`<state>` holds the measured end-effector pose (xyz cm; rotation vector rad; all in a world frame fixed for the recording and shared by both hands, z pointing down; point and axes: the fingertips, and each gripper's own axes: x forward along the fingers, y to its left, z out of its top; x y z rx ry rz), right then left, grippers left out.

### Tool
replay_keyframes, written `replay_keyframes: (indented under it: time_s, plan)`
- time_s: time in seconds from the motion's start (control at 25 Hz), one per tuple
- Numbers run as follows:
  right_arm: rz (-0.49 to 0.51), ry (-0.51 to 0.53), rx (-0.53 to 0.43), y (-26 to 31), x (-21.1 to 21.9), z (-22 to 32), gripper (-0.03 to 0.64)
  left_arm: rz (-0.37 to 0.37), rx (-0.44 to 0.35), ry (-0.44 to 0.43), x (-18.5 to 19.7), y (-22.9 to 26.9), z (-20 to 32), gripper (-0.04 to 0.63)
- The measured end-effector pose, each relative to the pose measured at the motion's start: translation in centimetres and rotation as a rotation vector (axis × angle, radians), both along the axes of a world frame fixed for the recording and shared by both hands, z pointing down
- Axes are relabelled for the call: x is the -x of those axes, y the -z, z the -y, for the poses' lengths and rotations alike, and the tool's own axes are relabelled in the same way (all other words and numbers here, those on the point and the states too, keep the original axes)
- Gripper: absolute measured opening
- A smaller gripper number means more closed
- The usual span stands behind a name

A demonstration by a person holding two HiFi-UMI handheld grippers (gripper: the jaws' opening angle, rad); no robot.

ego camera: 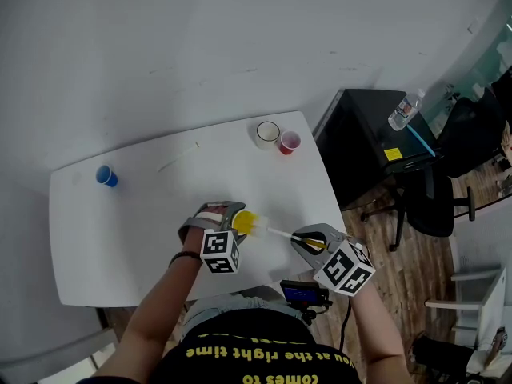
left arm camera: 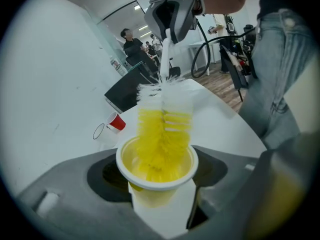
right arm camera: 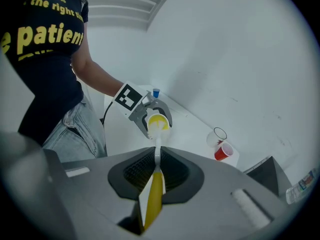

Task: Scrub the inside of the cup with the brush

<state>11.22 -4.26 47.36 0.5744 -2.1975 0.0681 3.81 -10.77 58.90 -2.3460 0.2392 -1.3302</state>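
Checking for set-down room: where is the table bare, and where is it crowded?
Bare: the middle of the table, between blue cup and red cup save a thin pale strip, and its near left. Crowded: the far right corner, with red cup and clear cup, and the near edge, where the left claw holds the yellow cup and the right claw the brush.

In the cup (left arm camera: 156, 185) mouth, the brush (left arm camera: 162, 134)
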Motion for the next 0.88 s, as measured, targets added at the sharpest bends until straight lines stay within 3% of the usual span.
replay_keyframes:
  time_s: [0.36, 0.88]
  plan:
    - [-0.042, 0.023, -0.001, -1.0, 0.7, -0.1, 0.038, 0.006, -0.019, -0.024, -0.6, 0.5, -0.7, 0.339]
    - [-0.016, 0.065, 0.001, 1.2, 0.0, -1.3, 0.038, -0.035, -0.009, 0.001, -0.1, 1.1, -0.3, 0.339]
